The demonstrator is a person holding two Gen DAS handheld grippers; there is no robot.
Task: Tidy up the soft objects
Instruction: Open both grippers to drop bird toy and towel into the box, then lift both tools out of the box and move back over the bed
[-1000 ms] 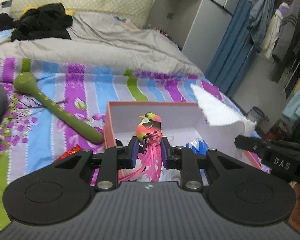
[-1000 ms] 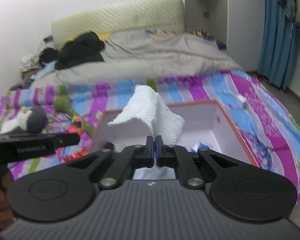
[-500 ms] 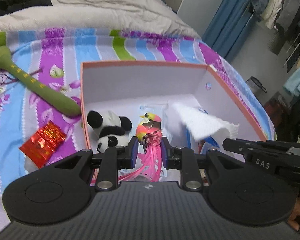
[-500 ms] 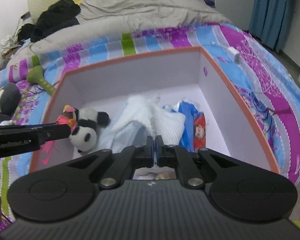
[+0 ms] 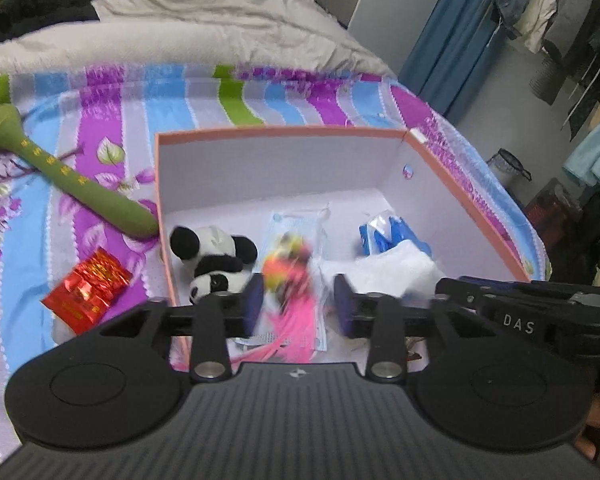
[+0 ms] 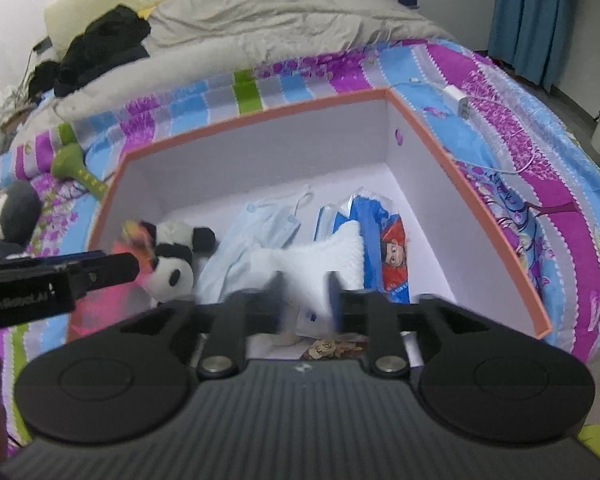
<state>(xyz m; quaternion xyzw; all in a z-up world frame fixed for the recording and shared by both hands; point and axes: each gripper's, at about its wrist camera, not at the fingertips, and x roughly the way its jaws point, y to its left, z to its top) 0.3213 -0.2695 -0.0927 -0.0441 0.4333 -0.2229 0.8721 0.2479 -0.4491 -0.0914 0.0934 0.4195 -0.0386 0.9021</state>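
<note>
Left view only: I see a red packet (image 5: 87,289) lying outside the box (image 5: 280,133).
Left gripper (image 5: 299,304): jaws parted over the box, blurred pink bird (image 5: 290,280) between them.
Right gripper (image 6: 305,298): jaws parted over the white cloth (image 6: 320,258) inside the box.
Right view only: penguin plush (image 6: 10,216), charger (image 6: 458,102).

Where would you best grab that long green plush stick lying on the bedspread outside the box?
Probably mid-shaft. The green plush stick lies flat on the striped bedspread, bulbous head at far left, other end touching the box wall. Come from above, fingers straddling the narrow shaft crosswise; the head looks too wide, and the box crowds the near end.
</note>
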